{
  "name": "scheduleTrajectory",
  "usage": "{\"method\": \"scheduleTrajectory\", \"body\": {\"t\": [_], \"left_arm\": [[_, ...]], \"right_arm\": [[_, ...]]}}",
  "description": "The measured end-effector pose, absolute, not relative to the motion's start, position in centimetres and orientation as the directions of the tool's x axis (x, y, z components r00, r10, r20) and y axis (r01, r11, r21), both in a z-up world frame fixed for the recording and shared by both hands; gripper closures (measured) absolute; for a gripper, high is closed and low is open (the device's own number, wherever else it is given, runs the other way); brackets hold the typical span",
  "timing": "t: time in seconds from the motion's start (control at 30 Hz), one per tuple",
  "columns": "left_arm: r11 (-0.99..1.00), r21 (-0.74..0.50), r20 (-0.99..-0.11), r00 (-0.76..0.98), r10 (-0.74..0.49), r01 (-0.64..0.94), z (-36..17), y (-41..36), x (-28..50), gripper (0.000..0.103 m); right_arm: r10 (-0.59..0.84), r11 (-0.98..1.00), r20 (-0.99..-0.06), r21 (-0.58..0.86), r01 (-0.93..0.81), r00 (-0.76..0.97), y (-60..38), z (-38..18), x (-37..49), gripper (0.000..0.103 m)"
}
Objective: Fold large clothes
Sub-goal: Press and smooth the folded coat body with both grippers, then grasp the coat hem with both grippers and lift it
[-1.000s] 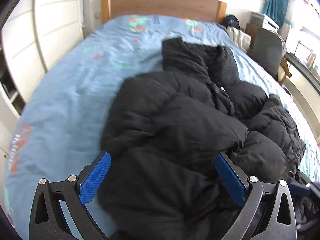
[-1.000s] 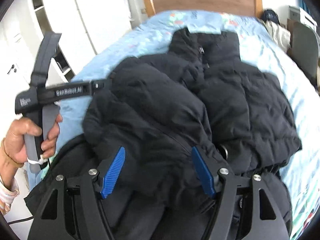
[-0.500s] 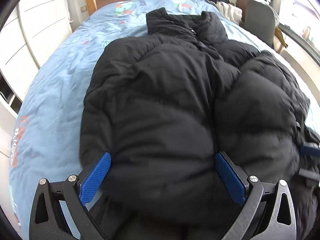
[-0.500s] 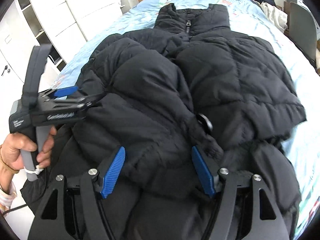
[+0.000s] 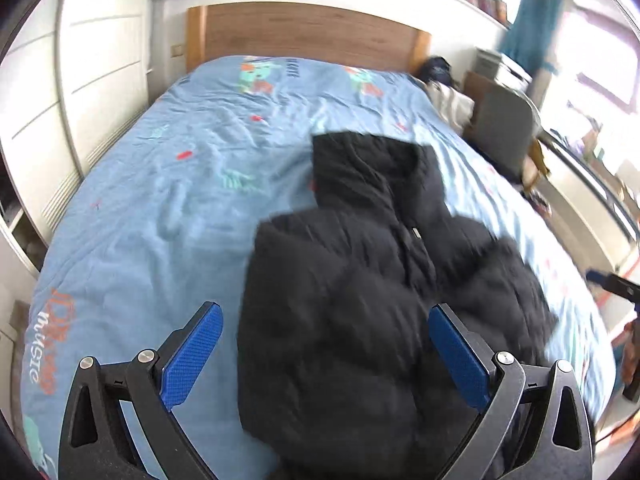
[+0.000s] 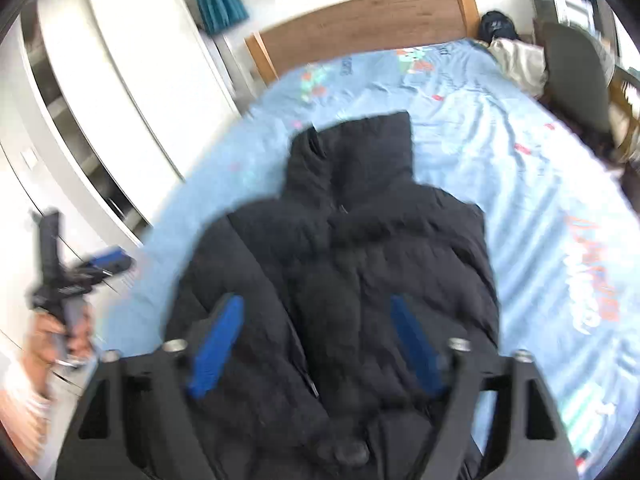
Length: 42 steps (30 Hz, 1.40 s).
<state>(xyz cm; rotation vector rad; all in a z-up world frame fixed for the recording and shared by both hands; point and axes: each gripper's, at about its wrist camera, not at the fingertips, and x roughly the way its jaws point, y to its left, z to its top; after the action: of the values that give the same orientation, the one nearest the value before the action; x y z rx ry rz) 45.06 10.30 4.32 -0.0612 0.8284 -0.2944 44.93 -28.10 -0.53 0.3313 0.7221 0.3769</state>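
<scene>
On the bed: we see the black puffer jacket (image 5: 384, 288) lying on the blue bedsheet (image 5: 160, 208), collar toward the wooden headboard (image 5: 304, 32), sides tucked inward.
Left hand-held gripper (image 5: 324, 356): jaws wide, nothing pinched; we see the jacket only below and beyond the pads.
Right hand-held gripper (image 6: 316, 348): jaws opening, blue pads apart, jacket behind them, not clamped as far as we can tell.
Risk: puffy fill may spring the tucked sides back open; we judge a shallow pinch on slick fabric would slip or drag the whole jacket off line.
Risk 2: the hem sits near the bed edge and could slide off.
Hidden: the hem and lower jacket are cut off behind both grippers; sleeves are not separable from the body; both views are motion-blurred.
</scene>
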Motion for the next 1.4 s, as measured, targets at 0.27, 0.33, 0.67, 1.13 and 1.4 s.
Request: {"method": "scheduleTrajectory", "body": {"t": [0.27,0.33,0.67,1.13,1.4], "left_arm": [[0.967,-0.191,-0.751,0.610,-0.253,0.166,3.5,8.9,61.4,0.002],[0.968,-0.199,-0.770,0.586,-0.253,0.156,2.9,8.3,64.5,0.002],[0.921,-0.375,-0.799,0.467,-0.380,0.108,-2.1,5.0,76.9,0.002],[0.814,-0.580,-0.743,0.429,-0.514,-0.030,-10.7,2.4,86.5,0.024],[0.866,-0.498,-0.813,0.367,-0.451,-0.039,-11.0,0.2,87.2,0.086]], "right_arm": [[0.518,0.778,-0.524,0.616,-0.119,0.676,-34.2,-1.5,58.5,0.006],[0.499,0.783,-0.544,0.617,-0.081,0.675,-35.1,-1.9,62.0,0.005],[0.451,0.807,-0.628,0.590,0.011,0.634,-35.7,-4.4,78.5,0.003],[0.491,0.788,-0.668,0.614,0.041,0.560,-34.3,-11.8,92.2,0.003],[0.419,0.863,-0.756,0.503,0.037,0.503,-31.6,-11.3,94.3,0.072]]}}
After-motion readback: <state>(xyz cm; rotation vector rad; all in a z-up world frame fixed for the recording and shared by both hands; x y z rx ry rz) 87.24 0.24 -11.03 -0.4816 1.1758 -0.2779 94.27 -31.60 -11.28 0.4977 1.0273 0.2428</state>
